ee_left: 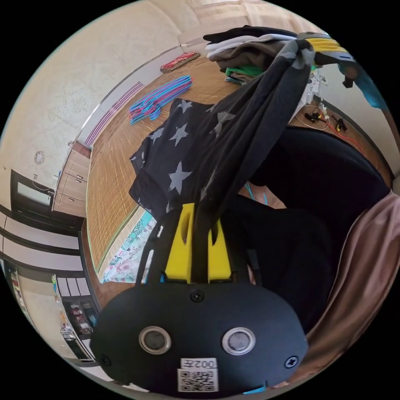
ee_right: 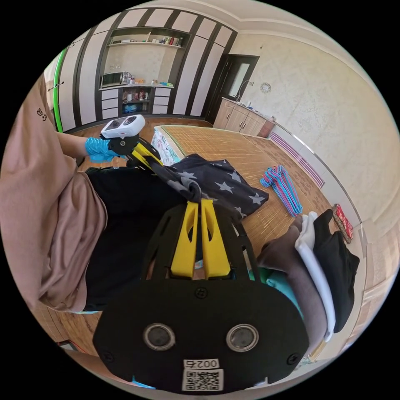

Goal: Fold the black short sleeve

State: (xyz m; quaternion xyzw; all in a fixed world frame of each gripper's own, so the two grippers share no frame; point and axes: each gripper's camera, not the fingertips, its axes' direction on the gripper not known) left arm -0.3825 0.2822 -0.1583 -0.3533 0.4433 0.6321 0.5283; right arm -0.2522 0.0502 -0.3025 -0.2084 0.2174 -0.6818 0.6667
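Observation:
The black short sleeve [ee_left: 179,154], printed with grey stars, is held up by one edge, and that edge runs taut between both grippers. Its lower part drapes onto the bamboo mat [ee_left: 112,175]. My left gripper [ee_left: 199,208] has its yellow jaws shut on the cloth near one end. The right gripper [ee_left: 310,52] grips the other end at the upper right. In the right gripper view, my right gripper [ee_right: 199,203] is shut on a bunched fold of the shirt [ee_right: 225,183]. There the left gripper [ee_right: 152,163], held by a blue-gloved hand [ee_right: 98,150], pinches the same edge further off.
A pile of folded clothes [ee_left: 246,46] [ee_right: 316,254] lies on the mat beside the shirt. Several coloured hangers [ee_left: 160,98] [ee_right: 283,187] and a red pouch [ee_left: 180,60] lie further out. The person's lap in black trousers [ee_right: 121,216] sits close below the grippers. Cables [ee_left: 329,121] lie on the floor.

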